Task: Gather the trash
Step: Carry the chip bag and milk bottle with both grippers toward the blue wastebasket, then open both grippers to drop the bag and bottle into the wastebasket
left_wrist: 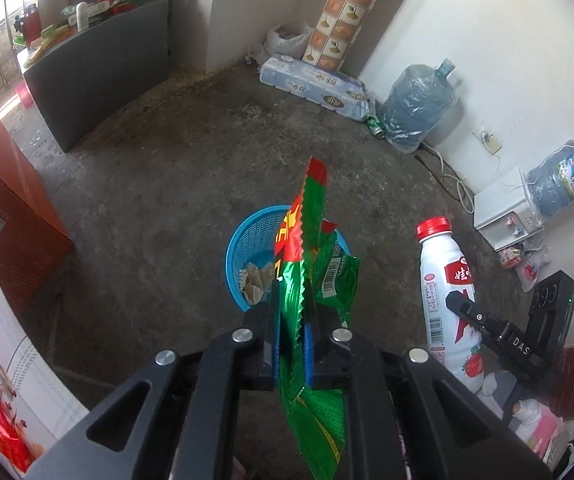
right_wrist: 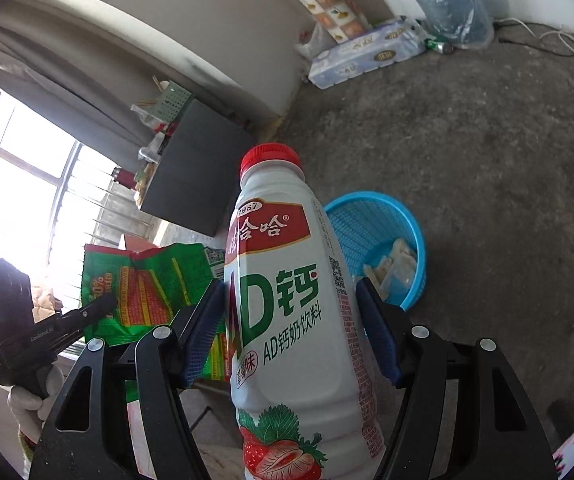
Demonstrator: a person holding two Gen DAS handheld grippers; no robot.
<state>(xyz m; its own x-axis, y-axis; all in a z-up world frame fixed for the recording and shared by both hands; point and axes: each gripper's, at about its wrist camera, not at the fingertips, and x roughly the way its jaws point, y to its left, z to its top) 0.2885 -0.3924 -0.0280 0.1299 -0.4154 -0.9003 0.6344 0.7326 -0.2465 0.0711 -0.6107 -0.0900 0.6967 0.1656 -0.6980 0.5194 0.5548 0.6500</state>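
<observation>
The left claw (left_wrist: 291,344) is nearly closed, its blue pads pinching a green and red snack wrapper (left_wrist: 311,280) that sticks up between them. The wrapper hangs above a blue basket (left_wrist: 237,248) standing on the concrete floor (left_wrist: 167,180), with some pale crumpled trash (left_wrist: 255,278) already lying inside. The right claw (right_wrist: 291,328) holds a white drink bottle (right_wrist: 291,300) with a red cap, its pads (right_wrist: 203,340) set wide against the bottle's sides. In the right wrist view the basket sits just behind the bottle.
</observation>
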